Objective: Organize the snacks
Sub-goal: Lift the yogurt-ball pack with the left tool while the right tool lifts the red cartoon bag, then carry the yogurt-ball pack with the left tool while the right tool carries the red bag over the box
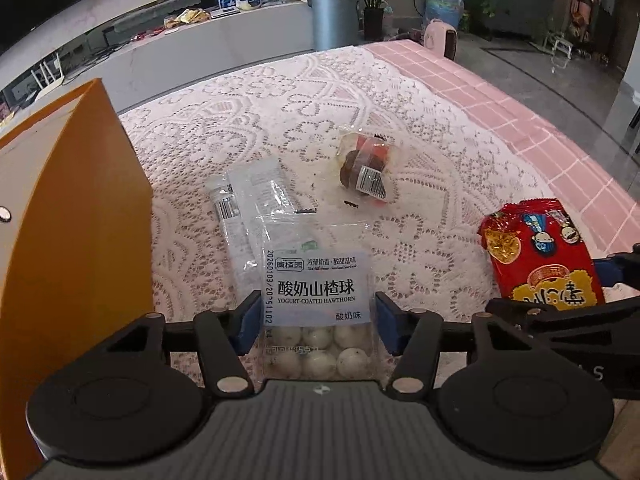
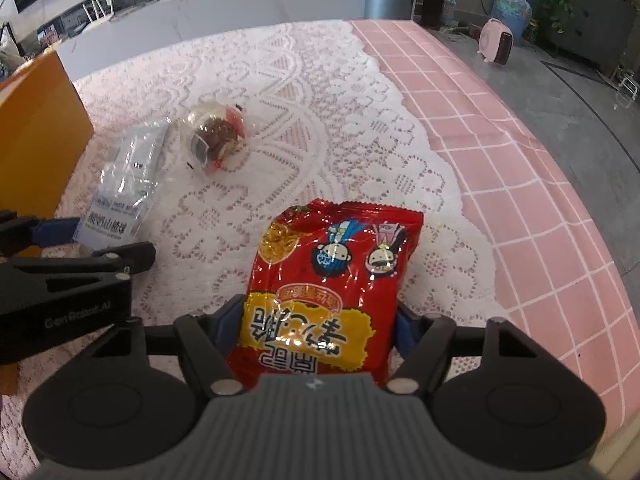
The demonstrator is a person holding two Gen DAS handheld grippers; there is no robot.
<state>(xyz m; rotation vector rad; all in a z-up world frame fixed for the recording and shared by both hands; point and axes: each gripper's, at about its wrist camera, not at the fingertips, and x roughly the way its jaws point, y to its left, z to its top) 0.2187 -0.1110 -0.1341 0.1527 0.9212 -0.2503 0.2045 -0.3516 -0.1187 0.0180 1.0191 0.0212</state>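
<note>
My left gripper [image 1: 316,326] is shut on a clear pack of yogurt-coated hawthorn balls [image 1: 316,304], its blue pads pressing both sides. My right gripper [image 2: 320,332] is shut on a red snack bag [image 2: 328,288], which also shows in the left wrist view [image 1: 540,256]. A clear packet [image 1: 248,200] lies beyond the hawthorn pack on the lace cloth. A clear bag with a brown snack [image 1: 366,168] lies further out; it also shows in the right wrist view [image 2: 214,138]. The left gripper [image 2: 60,236] and the hawthorn pack [image 2: 112,220] show at the left of the right wrist view.
An orange box [image 1: 68,216] stands at the table's left, close to my left gripper. The white lace cloth [image 1: 280,96] covers a pink checked tablecloth [image 1: 500,92]. Beyond the table stand a grey bin [image 1: 334,16], a plant, a water jug and a pink heater [image 2: 496,40].
</note>
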